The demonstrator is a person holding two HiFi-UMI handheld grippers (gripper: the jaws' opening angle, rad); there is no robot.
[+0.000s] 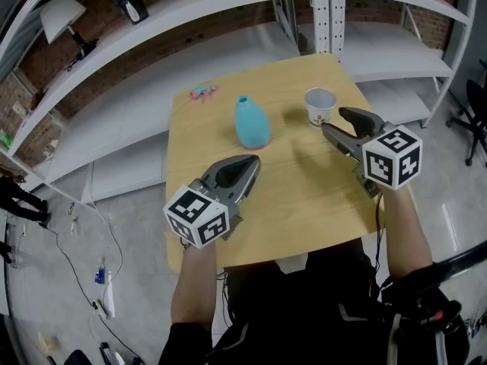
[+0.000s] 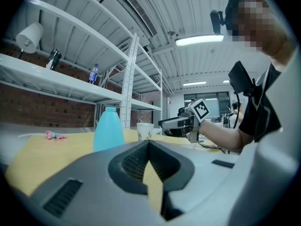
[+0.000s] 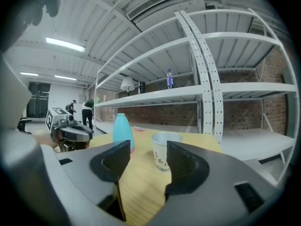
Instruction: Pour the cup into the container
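The light wooden tabletop (image 1: 297, 211) is bare across its near half, leaving open room around both grippers. The turquoise, narrow-necked plastic container (image 1: 252, 123) stands upright near the middle. It is ahead of the left gripper (image 1: 249, 160), whose jaws are together, with a strip of bare wood between them. The white paper cup (image 1: 319, 106) stands upright to the container's right, just beyond the tips of the right gripper (image 1: 332, 122). That gripper's jaws stand apart, and nothing blocks the way to the cup. A bare gap separates container and cup. A small pink object (image 1: 202, 92) lies by the far left edge, well apart. A white perforated shelf post (image 1: 328, 14) rises behind the table's far edge.
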